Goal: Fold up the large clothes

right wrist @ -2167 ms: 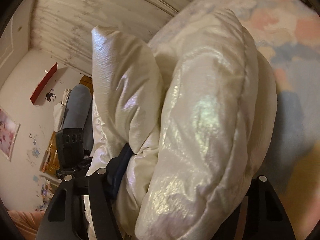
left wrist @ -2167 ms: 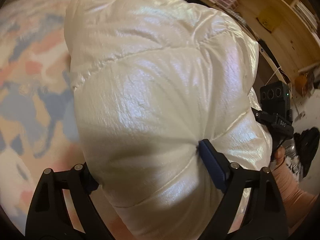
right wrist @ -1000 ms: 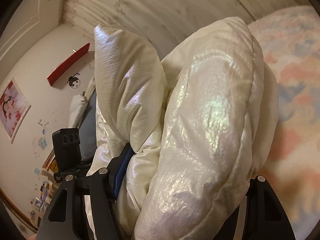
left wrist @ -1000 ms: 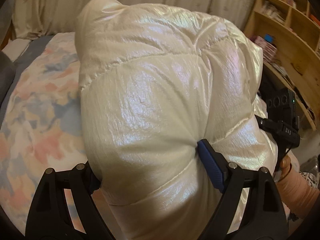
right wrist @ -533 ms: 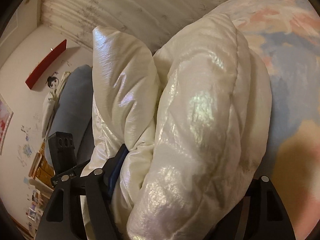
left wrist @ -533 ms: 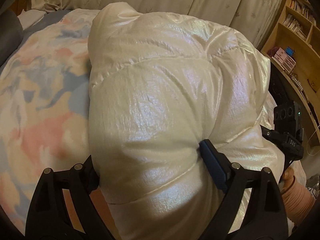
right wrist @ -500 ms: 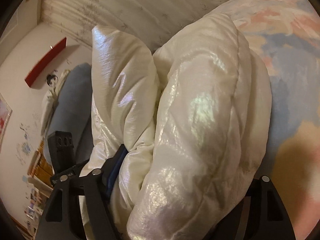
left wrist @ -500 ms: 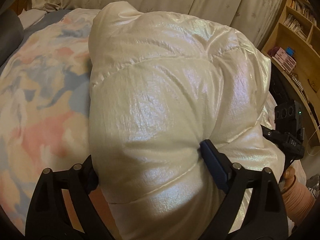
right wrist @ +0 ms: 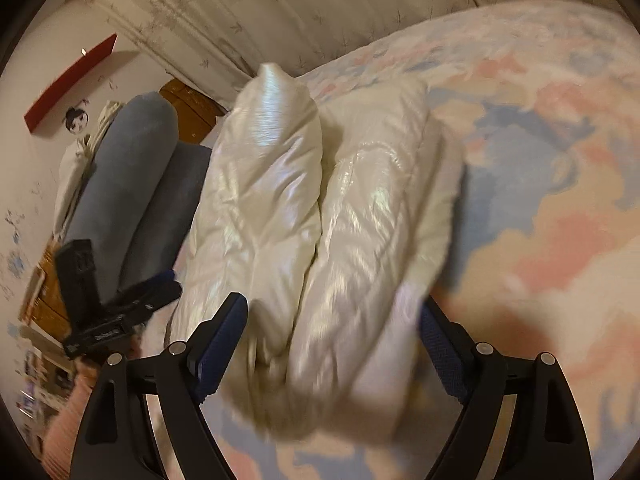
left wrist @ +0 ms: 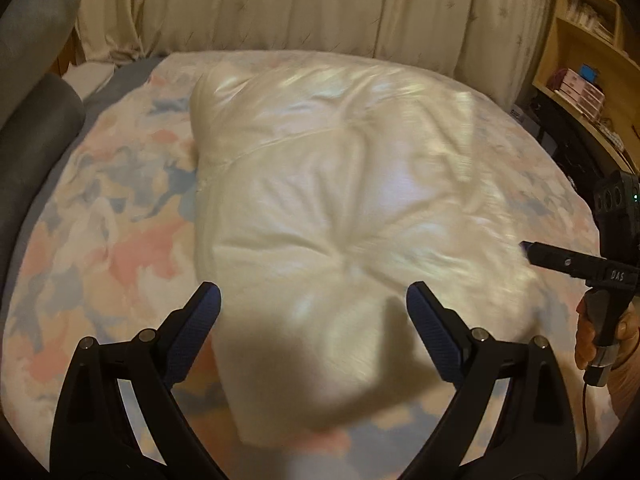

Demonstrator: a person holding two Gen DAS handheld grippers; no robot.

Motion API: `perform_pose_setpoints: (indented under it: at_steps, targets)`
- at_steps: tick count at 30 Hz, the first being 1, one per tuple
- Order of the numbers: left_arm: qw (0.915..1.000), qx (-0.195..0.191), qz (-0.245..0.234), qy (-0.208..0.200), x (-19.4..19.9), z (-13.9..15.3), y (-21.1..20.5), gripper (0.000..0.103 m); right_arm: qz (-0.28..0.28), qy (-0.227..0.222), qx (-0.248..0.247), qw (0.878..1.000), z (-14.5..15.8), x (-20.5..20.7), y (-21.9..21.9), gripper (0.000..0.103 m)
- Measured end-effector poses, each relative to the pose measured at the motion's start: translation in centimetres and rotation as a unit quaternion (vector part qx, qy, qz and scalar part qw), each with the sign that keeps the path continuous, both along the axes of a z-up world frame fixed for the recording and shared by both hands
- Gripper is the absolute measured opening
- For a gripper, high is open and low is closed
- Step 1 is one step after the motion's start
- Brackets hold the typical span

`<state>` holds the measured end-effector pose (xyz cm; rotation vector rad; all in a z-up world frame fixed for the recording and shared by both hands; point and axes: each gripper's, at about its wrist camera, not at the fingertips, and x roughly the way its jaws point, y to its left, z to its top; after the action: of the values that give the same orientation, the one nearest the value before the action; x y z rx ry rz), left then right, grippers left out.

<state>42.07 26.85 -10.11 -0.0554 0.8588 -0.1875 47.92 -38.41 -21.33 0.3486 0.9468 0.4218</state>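
Right wrist alone shows jacket layers doubled.

One puffer jacket, two hand-held grippers, left and right

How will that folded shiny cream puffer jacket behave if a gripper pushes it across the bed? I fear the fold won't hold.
The puffer jacket looks puffy and quilted, so it would likely squash under a push, then spring back. Its glossy shell suggests slippery layers; in the right wrist view the two folded lobes bulge apart, so they may slide open. It probably slides over the patterned bedspread easily, being light for its bulk.
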Motion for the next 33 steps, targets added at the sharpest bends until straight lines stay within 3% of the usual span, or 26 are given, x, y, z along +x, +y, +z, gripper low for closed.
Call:
perform_pose_setpoints:
  at_steps: [2,6,7,12,15,18,23,28,33]
  targets:
    - [0.9999,0.012,-0.003,-0.006,-1.5,1.4,-1.7,0.093,0.001,-0.017,-0.039,0.999,1.0,-1.3,-0.3,0.086]
    - [0.9988,0.047,0.004,-0.014,-4.2,3.9,-5.0,0.093,-0.007,-0.041,-0.097,0.994,3.5,-3.1,4.7,0.086]
    - [0.9984,0.054,0.006,-0.016,-5.1,4.3,-5.7,0.093,-0.009,-0.043,-0.106,0.993,4.7,-3.6,8.1,0.086]
    - [0.9972,0.065,0.004,-0.037,-10.3,7.1,-9.5,0.093,-0.007,-0.053,-0.134,0.990,7.4,-9.2,10.3,0.086]
    - [0.9963,0.066,-0.001,-0.055,-14.1,9.3,-12.1,0.093,-0.009,-0.060,-0.147,0.987,11.8,-11.4,12.8,0.086]
    - [0.9964,0.059,0.002,-0.061,-17.5,10.9,-14.3,0.094,-0.009,-0.067,-0.142,0.987,16.0,-16.6,15.7,0.086]
    - [0.9930,0.097,0.025,-0.062,-23.1,12.1,-18.4,0.093,-0.032,-0.090,-0.153,0.984,21.3,-25.1,14.6,0.086]
    - [0.9931,0.074,0.052,-0.074,-29.1,12.6,-21.1,0.094,-0.057,-0.113,-0.169,0.977,26.2,-33.7,13.3,0.093]
    - [0.9952,0.052,0.062,-0.056,-34.2,12.1,-23.8,0.094,-0.069,-0.114,-0.192,0.972,27.1,-40.3,12.4,0.095]
